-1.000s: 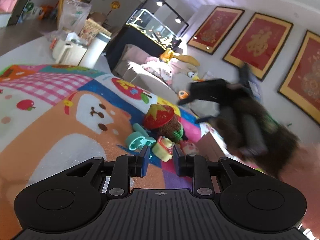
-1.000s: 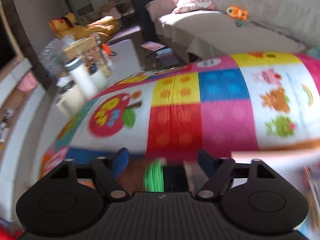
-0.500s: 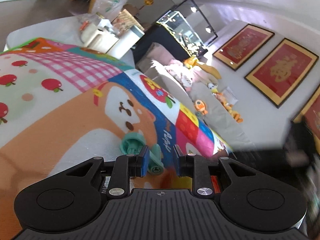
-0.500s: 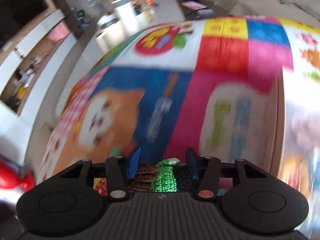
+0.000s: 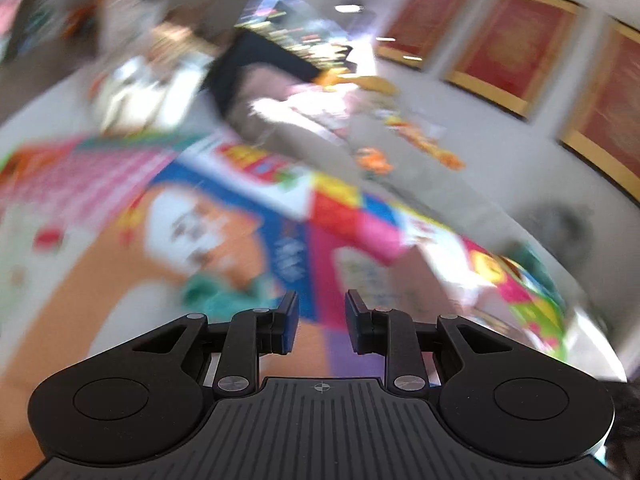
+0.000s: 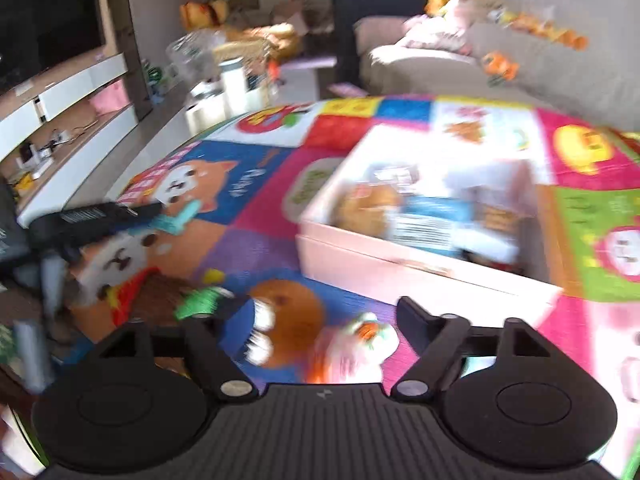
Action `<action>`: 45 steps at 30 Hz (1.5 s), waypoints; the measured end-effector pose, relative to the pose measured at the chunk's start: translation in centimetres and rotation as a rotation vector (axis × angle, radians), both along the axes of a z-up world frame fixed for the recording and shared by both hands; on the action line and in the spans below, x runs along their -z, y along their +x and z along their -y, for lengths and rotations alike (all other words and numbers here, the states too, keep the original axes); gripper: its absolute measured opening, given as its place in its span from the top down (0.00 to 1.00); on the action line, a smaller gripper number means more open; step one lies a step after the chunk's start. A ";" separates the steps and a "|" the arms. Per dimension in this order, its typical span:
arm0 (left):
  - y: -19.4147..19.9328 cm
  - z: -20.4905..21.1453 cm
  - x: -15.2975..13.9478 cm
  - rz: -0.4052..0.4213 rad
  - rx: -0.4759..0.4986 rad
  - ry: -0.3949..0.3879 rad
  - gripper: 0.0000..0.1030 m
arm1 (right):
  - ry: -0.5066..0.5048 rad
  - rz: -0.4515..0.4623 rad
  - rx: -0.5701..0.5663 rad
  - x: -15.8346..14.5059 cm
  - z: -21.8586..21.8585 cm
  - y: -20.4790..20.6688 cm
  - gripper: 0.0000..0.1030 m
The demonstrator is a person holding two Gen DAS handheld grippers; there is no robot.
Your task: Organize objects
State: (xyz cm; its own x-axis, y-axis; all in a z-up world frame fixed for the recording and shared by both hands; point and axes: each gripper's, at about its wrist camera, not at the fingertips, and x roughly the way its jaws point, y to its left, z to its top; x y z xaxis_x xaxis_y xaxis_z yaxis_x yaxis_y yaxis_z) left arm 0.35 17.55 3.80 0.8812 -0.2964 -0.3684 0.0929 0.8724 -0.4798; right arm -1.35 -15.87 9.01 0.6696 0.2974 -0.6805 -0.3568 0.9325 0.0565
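Both views are blurred by motion. My left gripper is open and empty above the colourful play mat; a teal toy lies just ahead of its left finger. My right gripper is open wide and empty. Below it on the mat lie a brown crocheted toy with green leaves and a small white and orange toy. A pink box holding several items stands ahead to the right. The left gripper shows at the left, near the teal toy.
A beige sofa with plush toys runs along the far side of the mat. White containers and a basket stand at the far left. A low TV shelf lines the left wall.
My right gripper has opened wide and the crocheted toy it held now lies on the mat; it has pulled back and turned toward the pink box. My left gripper has swung right, still open.
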 end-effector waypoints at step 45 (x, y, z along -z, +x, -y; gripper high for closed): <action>3.7 -3.3 1.9 -0.234 -0.060 0.170 0.72 | -0.018 0.013 -0.140 4.5 -2.9 -1.4 0.16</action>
